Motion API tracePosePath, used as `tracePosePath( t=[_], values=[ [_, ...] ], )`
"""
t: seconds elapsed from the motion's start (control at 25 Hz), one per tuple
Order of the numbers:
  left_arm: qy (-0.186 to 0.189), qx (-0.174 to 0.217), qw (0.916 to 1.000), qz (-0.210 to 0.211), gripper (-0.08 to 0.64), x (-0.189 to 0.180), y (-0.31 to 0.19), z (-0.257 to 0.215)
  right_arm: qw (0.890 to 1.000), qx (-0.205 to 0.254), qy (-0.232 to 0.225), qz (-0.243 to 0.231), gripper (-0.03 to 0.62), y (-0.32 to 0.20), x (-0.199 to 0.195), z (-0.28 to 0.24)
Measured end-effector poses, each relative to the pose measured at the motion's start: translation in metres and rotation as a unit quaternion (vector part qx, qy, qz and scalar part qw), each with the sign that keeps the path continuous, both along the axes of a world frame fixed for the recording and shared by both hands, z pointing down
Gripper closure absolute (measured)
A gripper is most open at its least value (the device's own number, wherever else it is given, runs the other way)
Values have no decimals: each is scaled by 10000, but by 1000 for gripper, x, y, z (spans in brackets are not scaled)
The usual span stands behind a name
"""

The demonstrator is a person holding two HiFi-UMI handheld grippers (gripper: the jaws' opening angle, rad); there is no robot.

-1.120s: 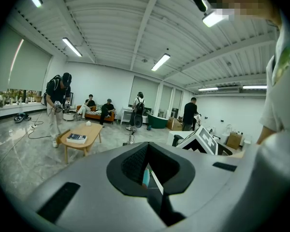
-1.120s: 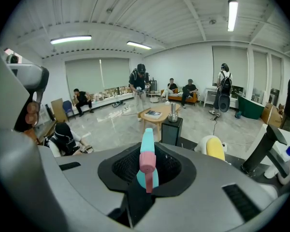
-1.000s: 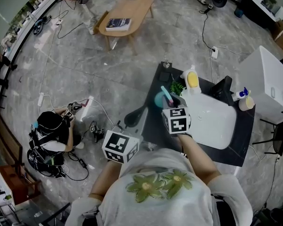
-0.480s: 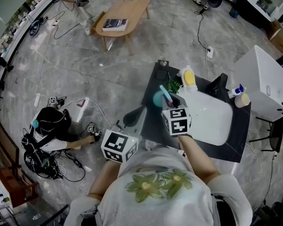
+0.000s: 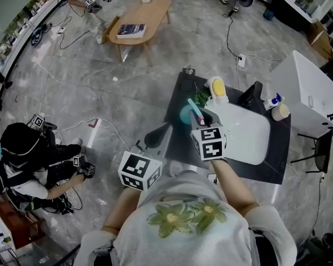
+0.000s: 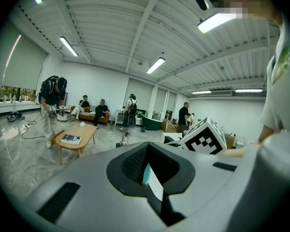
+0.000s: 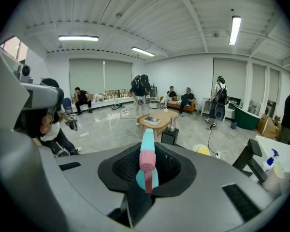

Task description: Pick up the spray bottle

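Observation:
The spray bottle (image 5: pixel 186 115) is teal with a pink trigger. My right gripper (image 5: pixel 204 121) is shut on it and holds it above the left end of the black table (image 5: pixel 177 146). In the right gripper view the spray bottle (image 7: pixel 147 164) stands upright between the jaws of the right gripper (image 7: pixel 145 178), its nozzle pointing away from me. My left gripper (image 5: pixel 155 138) hangs to the left of the table over the floor, nothing in it. In its own view the left gripper (image 6: pixel 152 179) shows only a thin slit between its jaws.
On the table lie a white basin (image 5: pixel 250 140), a yellow-topped bottle (image 5: pixel 217 87), a green plant (image 5: pixel 202 99) and a black stand (image 5: pixel 248 96). A blue-topped sprayer (image 5: pixel 275 100) stands by a white cabinet (image 5: pixel 316 98). A person (image 5: pixel 22 154) crouches on the floor at left. A wooden coffee table (image 5: pixel 141 15) stands far back.
The right gripper has lifted the spray bottle a little off the table. The left gripper has drifted slightly. The person crouching on the floor has shifted towards the left edge.

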State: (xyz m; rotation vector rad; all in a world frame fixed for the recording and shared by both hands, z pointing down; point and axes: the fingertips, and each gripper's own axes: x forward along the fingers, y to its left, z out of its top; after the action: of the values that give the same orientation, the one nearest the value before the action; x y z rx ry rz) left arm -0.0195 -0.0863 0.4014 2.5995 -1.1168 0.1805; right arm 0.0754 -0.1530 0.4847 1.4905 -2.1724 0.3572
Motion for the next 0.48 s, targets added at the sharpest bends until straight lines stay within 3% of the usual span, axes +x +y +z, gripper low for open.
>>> tracePosePath(
  t=[0.48],
  values=[
    [16, 46, 9997, 251, 551, -4, 32, -8, 9997, 243, -73, 54, 517, 37, -8, -28]
  ],
)
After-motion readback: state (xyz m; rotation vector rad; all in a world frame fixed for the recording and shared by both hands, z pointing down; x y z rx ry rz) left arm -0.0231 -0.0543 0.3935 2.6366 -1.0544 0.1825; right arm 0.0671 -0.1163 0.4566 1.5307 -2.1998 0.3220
